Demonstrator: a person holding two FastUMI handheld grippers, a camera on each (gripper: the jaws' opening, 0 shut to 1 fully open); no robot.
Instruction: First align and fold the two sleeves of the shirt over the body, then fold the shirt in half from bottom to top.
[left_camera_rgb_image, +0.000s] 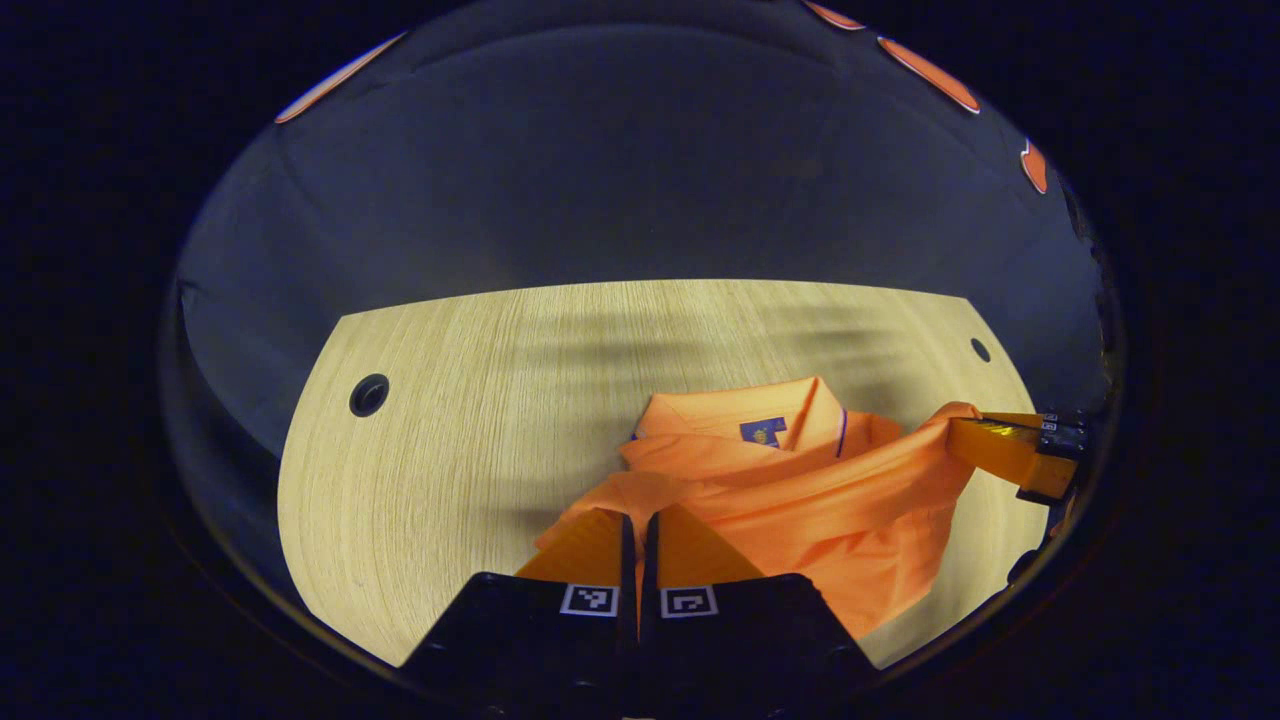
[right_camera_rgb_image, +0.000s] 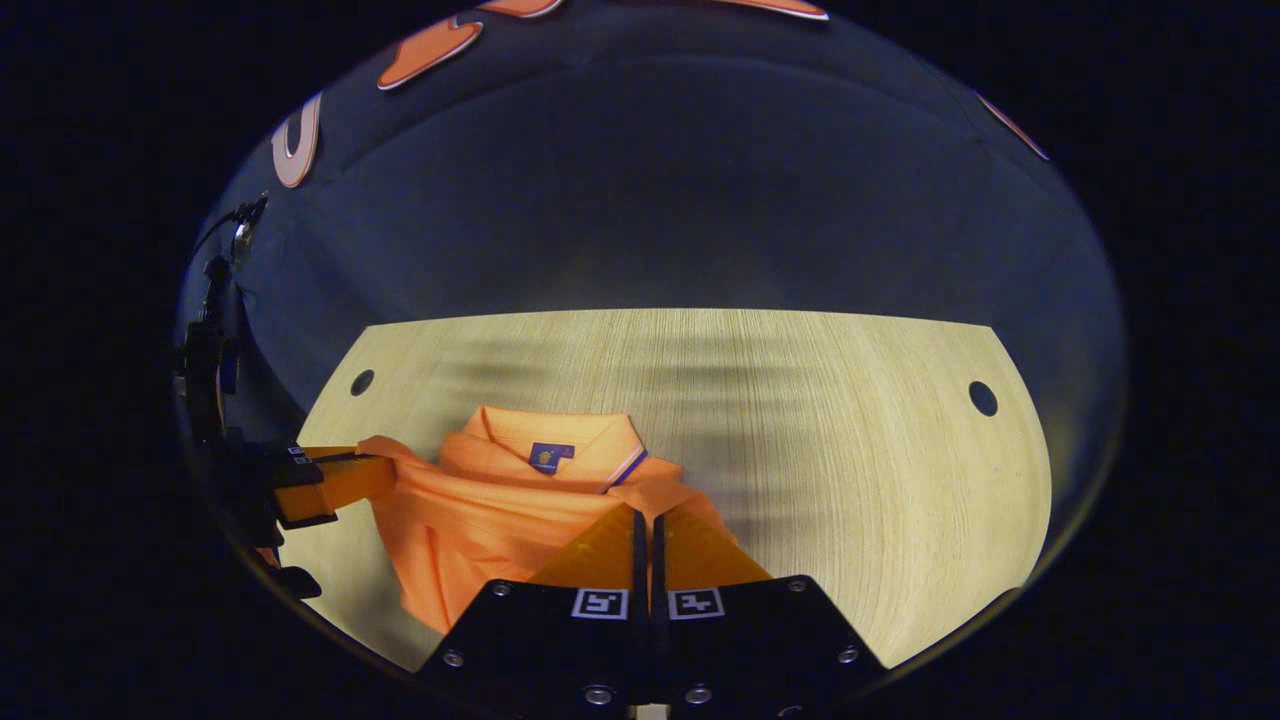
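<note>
Left gripper (left_camera_rgb_image: 639, 520): fingers pressed together, pinching an edge of the orange shirt (left_camera_rgb_image: 800, 500) at its near corner. Right gripper (right_camera_rgb_image: 645, 515): fingers likewise closed on the shirt's fabric at the opposite corner. Shirt lifted and stretched between the two, bunched in folds, its lower part hanging toward the bench (left_camera_rgb_image: 480, 400). Collar (right_camera_rgb_image: 560, 430) beyond the grippers, label showing. Farther off: round holes (right_camera_rgb_image: 982, 398) in the pale wood bench, then the dark booth wall.
</note>
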